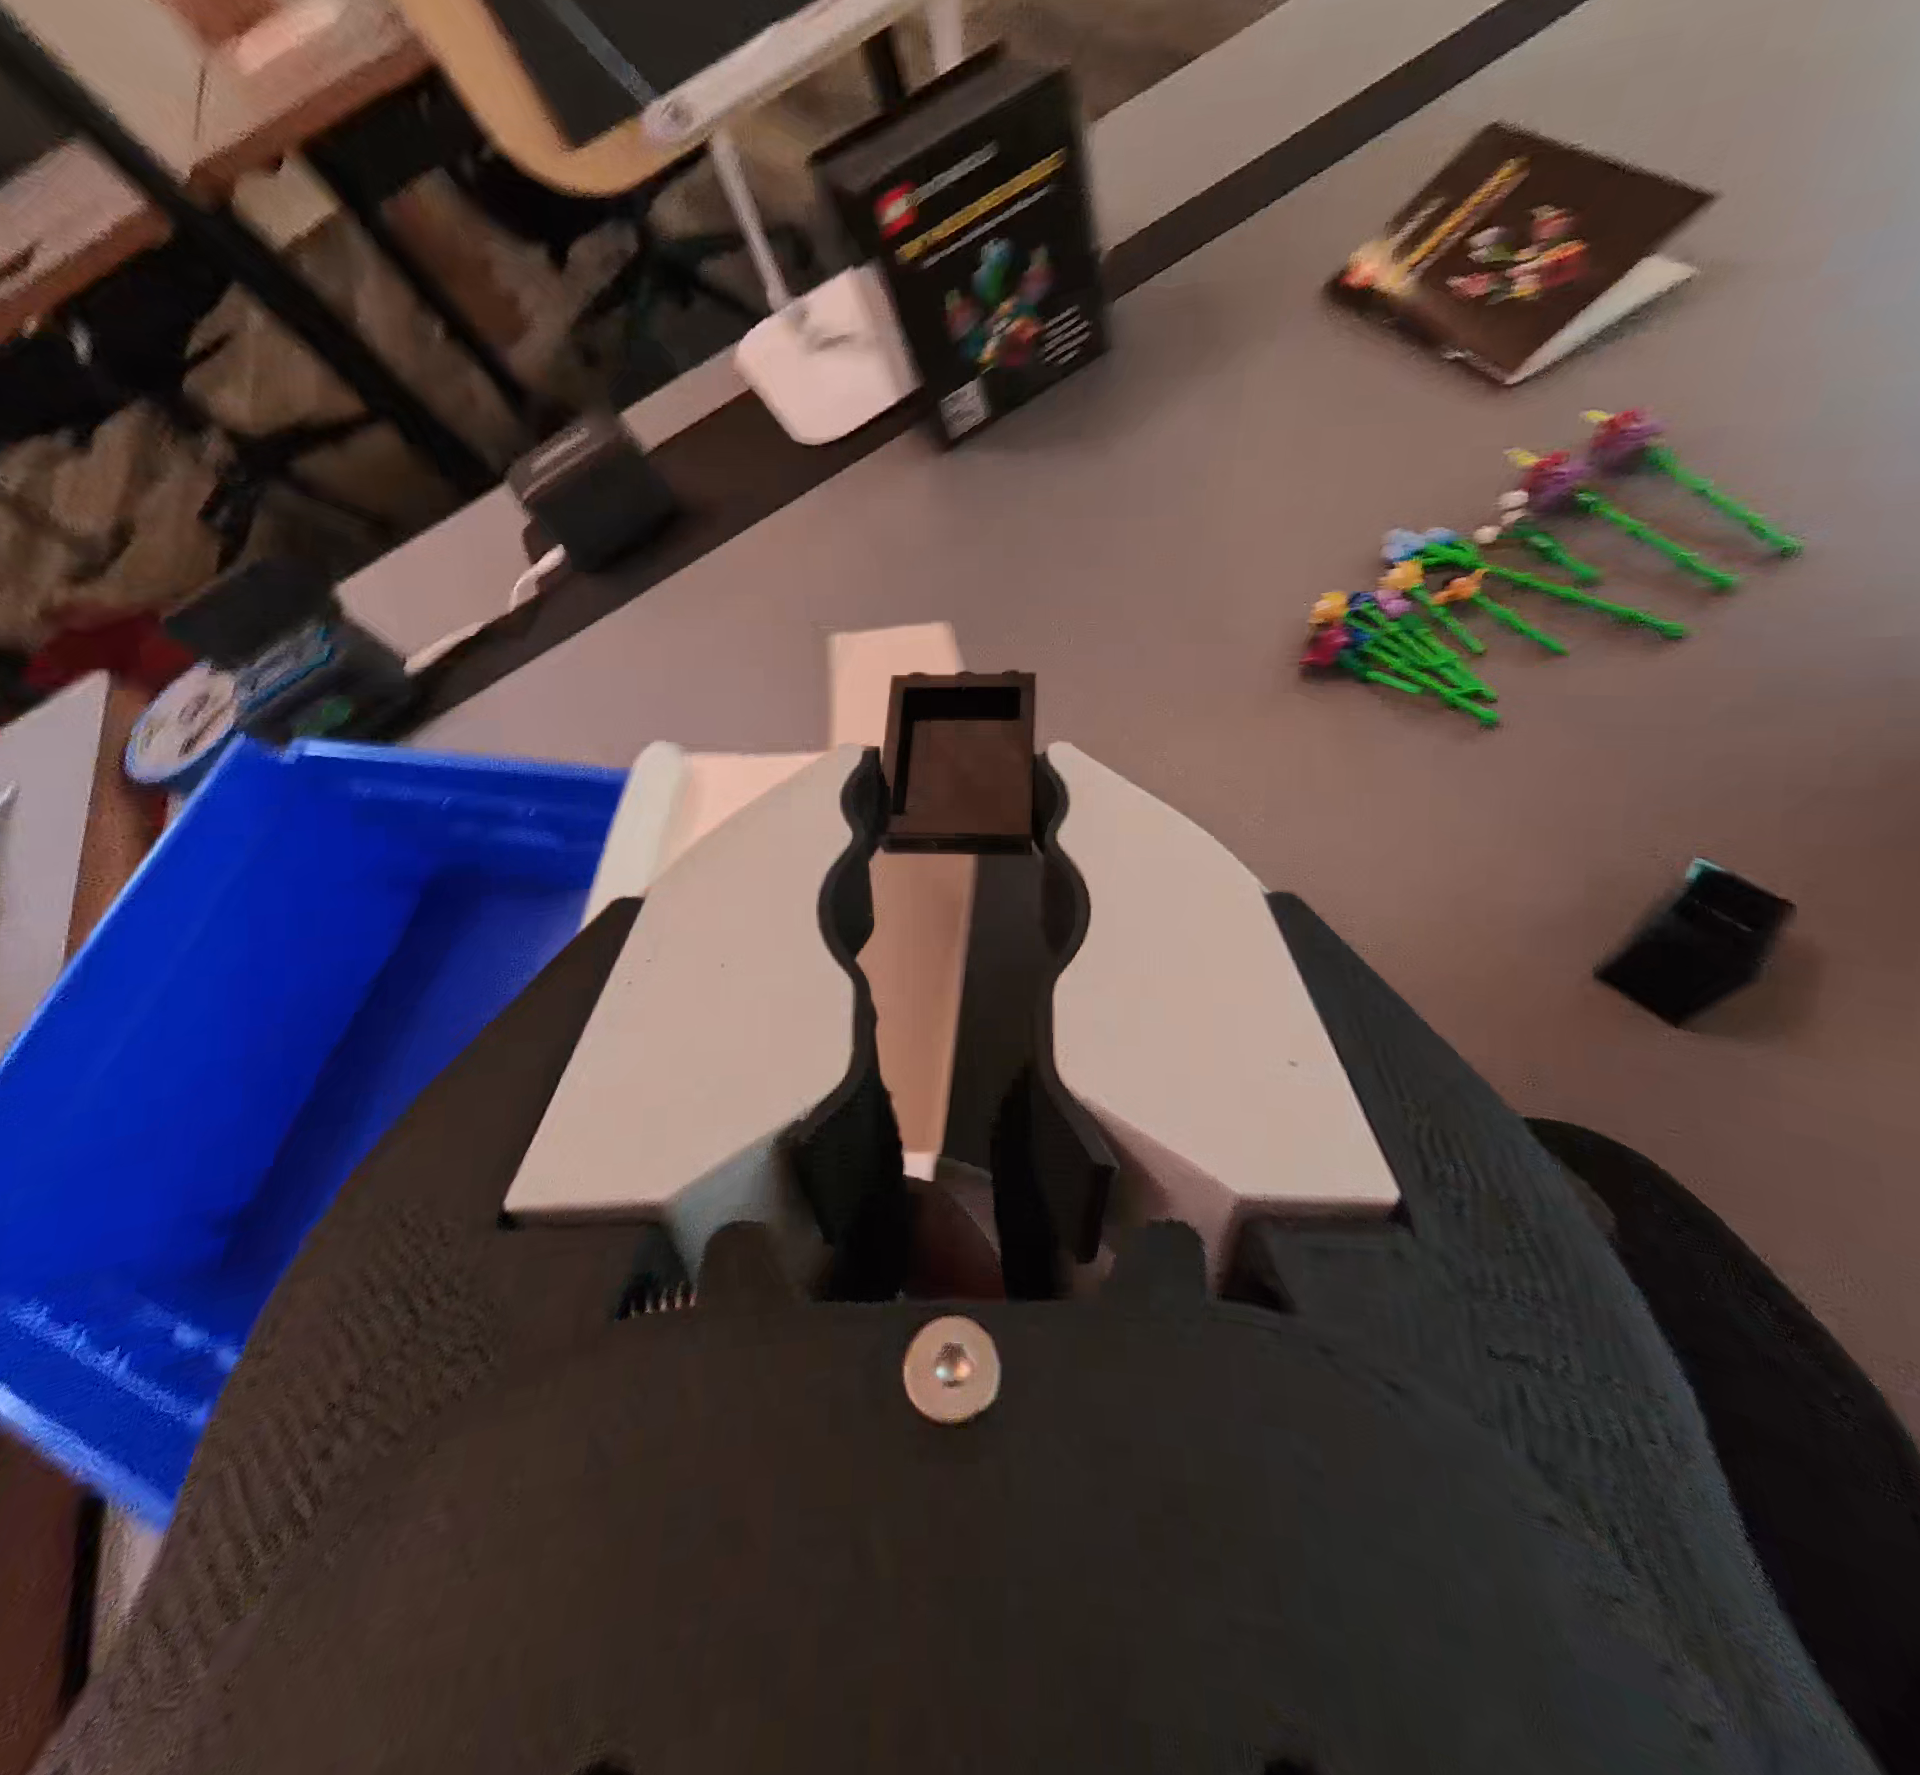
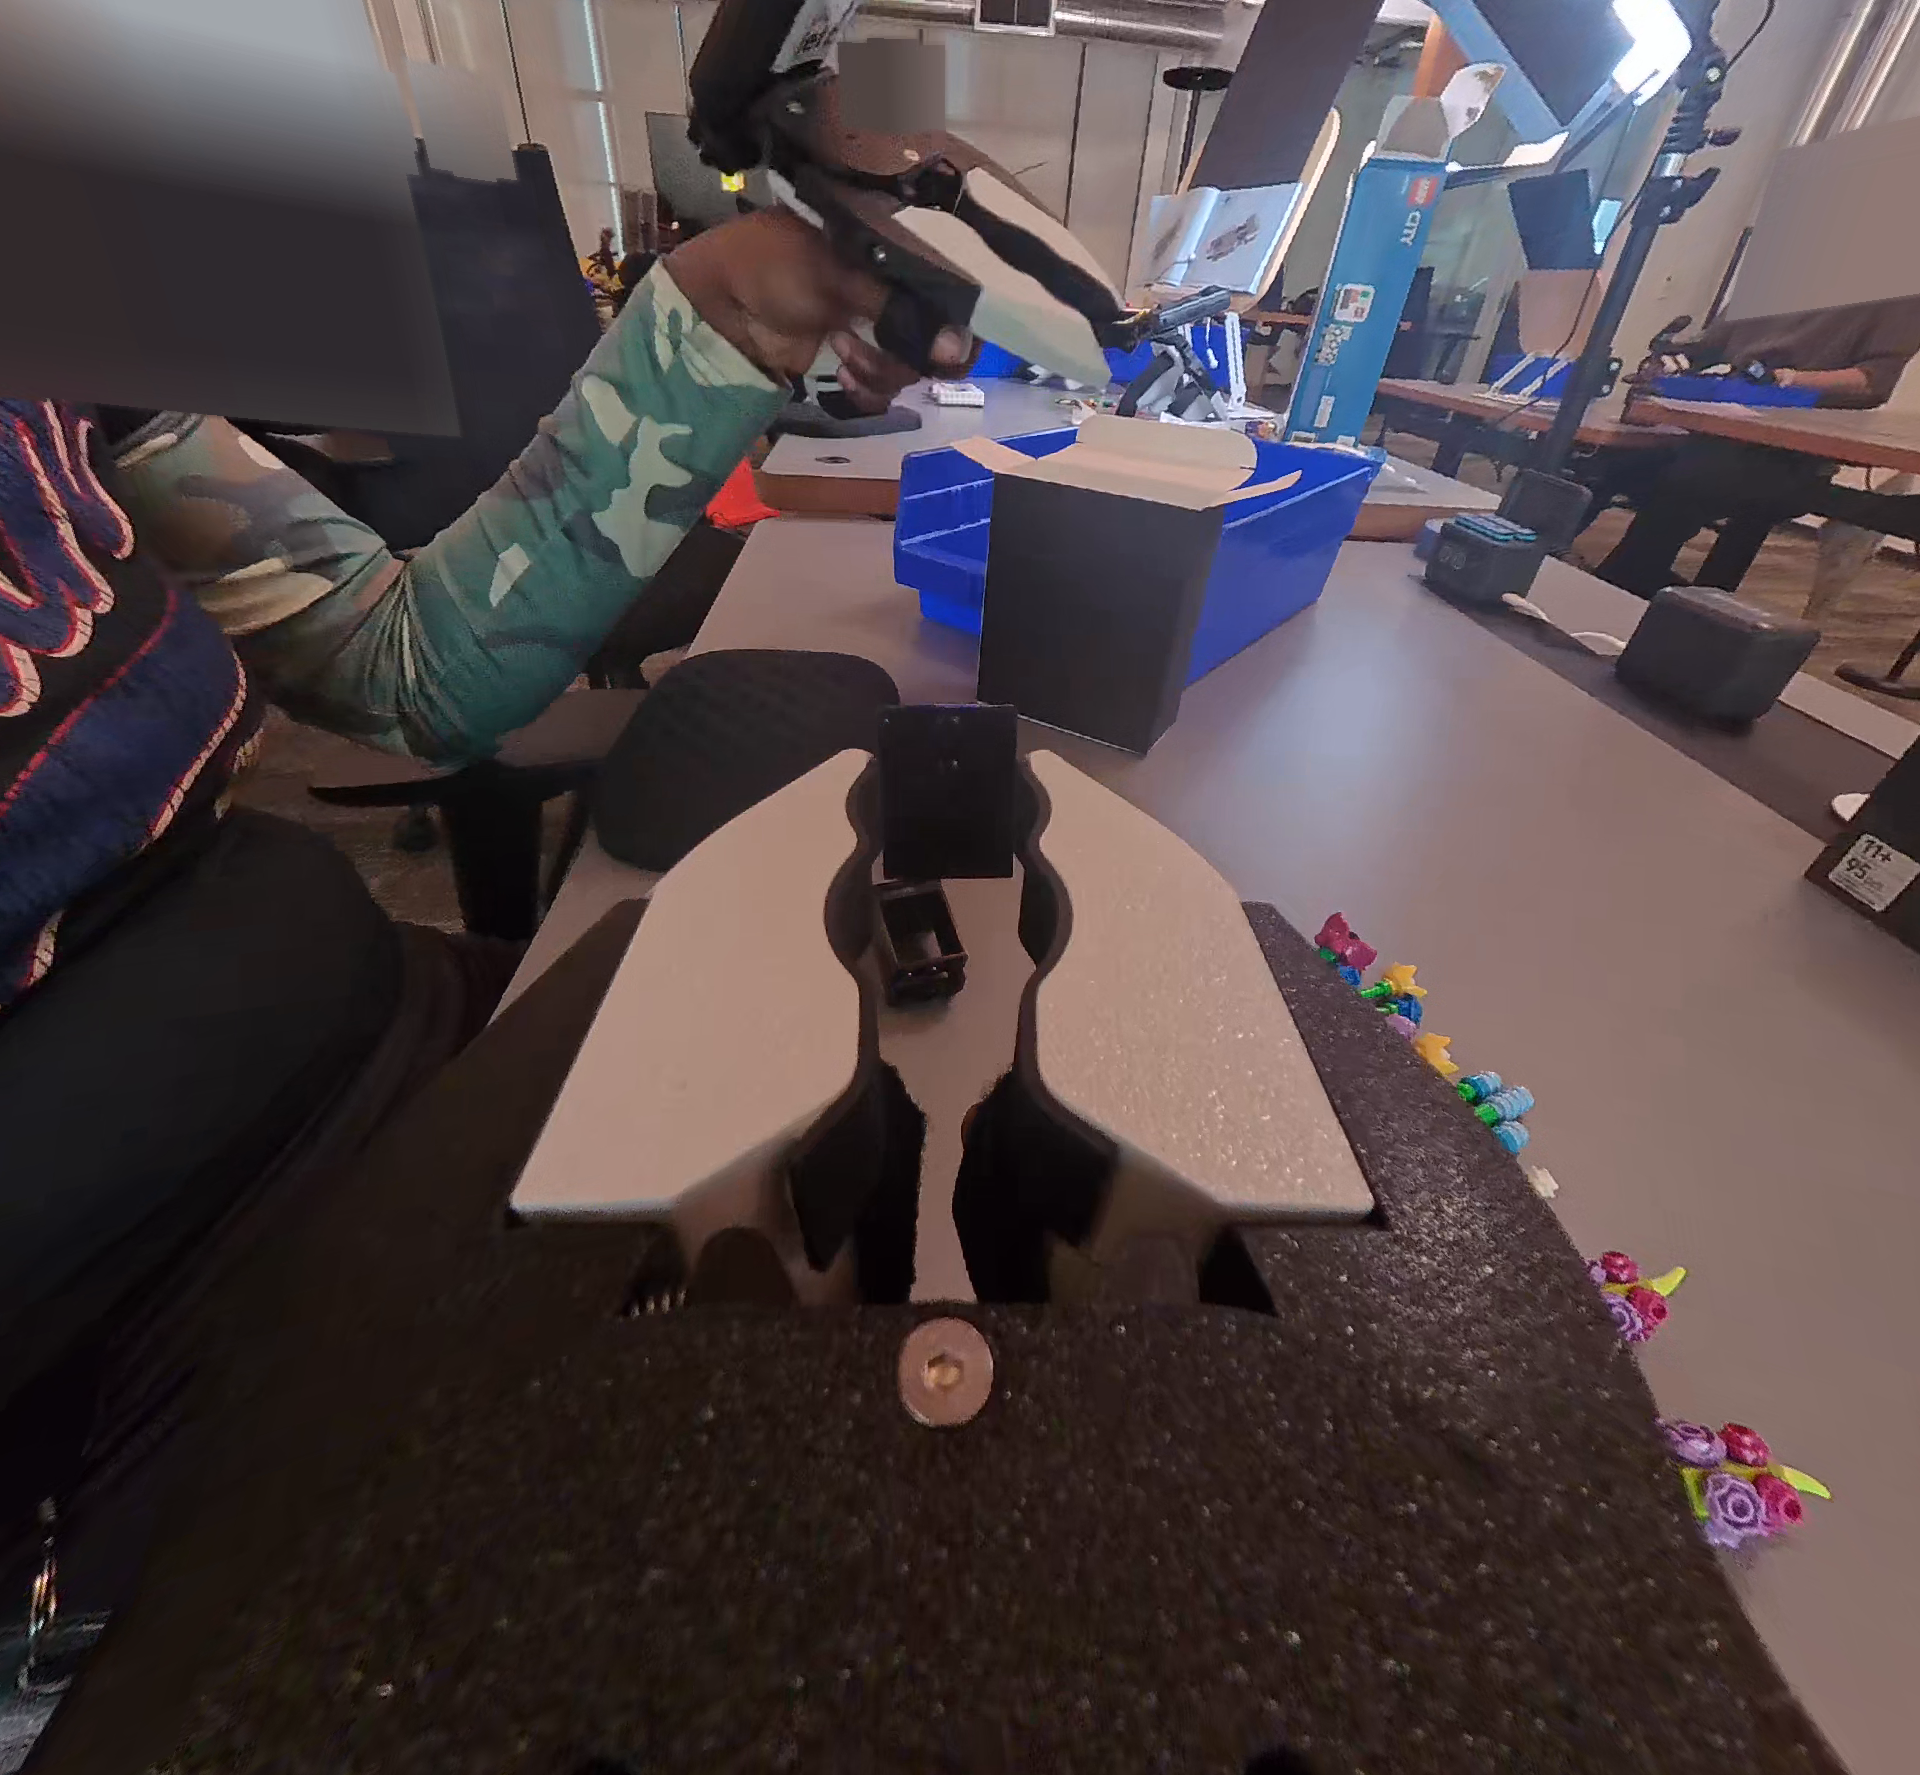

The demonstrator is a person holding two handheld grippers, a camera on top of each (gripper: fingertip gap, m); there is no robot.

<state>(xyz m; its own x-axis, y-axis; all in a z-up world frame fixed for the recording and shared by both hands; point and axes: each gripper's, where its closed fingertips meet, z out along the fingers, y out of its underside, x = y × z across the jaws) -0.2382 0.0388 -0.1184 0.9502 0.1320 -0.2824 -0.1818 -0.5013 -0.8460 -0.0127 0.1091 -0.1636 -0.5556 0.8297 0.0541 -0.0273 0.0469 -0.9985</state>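
1. Your left gripper (image 1: 961, 775) pinches a small dark hollow block (image 1: 961, 759) between its fingertips. You hold it up in the air, above the grey table (image 1: 1299, 894).
2. Under that gripper stands an open black box with white flaps (image 2: 1091, 603). It stands right against the blue bin (image 1: 260, 946), near the table's left edge.
3. Your right gripper (image 2: 948, 795) pinches a flat black piece (image 2: 948, 790), standing upright between its tips.
4. Just below that piece a small black frame part (image 2: 920, 946) lies on the table, near the front edge where you sit. In the left wrist view it shows as a black part (image 1: 1694, 936) lying alone.
5. The toy flowers with green stems (image 1: 1538, 572) lie in a loose row on the right part of the table. They do not touch the black part.
6. A dark booklet (image 1: 1517, 250) lies past the flowers, toward the far edge.
7. A tall black flower-picture box (image 1: 987, 260) stands at the far edge, beside a white lamp foot (image 1: 821, 364). A small black cube (image 1: 592, 489) sits along that edge too.
8. The middle of the table is bare grey between the open box and the flowers.
9. In the right wrist view, your hand (image 2: 790, 291) with a camouflage sleeve (image 2: 540, 520) holds the left gripper high over the blue bin.
10. A black chair back (image 2: 727, 749) is by the front edge, just left of your right gripper.
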